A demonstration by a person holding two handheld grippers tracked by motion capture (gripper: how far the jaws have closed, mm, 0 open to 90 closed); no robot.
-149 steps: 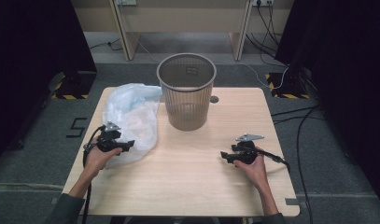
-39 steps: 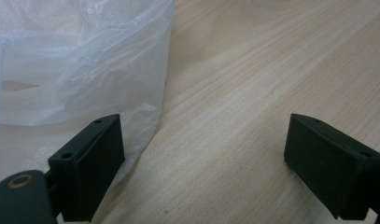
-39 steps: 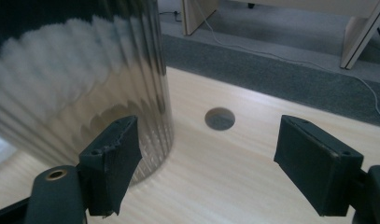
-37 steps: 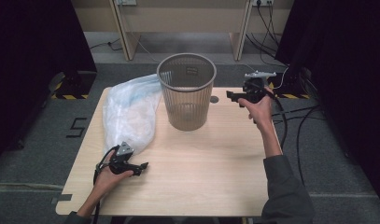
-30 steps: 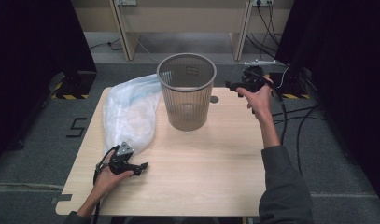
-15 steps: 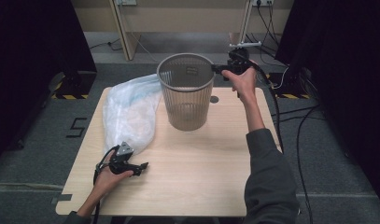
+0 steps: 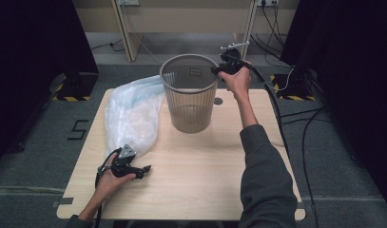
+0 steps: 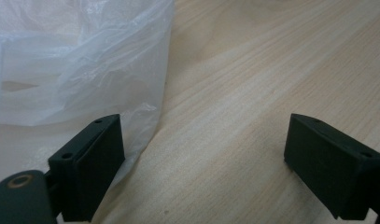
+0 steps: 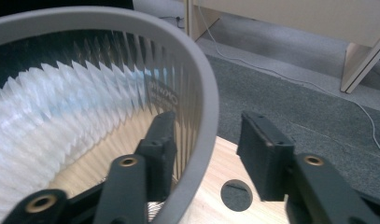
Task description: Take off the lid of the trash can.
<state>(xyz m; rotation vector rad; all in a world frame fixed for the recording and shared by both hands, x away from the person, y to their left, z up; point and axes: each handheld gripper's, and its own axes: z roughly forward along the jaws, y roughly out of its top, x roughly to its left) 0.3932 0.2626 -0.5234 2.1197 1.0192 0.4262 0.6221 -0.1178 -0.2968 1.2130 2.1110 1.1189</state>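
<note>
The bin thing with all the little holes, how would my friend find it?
Look at the wooden table, toward its far edge. The grey mesh wastebasket stands upright there, beside a crumpled clear plastic bag. It is the only tall, round thing, and the right gripper straddles its rim.

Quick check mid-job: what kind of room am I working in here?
Probably a lab or recording workspace, not a home: dark curtains flank a small wooden table, hazard-striped stand bases sit on grey carpet, and cables trail across the floor.

Left hand-held gripper [image 7: 144, 170] low, jaws wide apart, forearm entering from below. Right hand-held gripper [image 7: 215, 70] far out on outstretched arm, jaws just closing, partly open.
</note>
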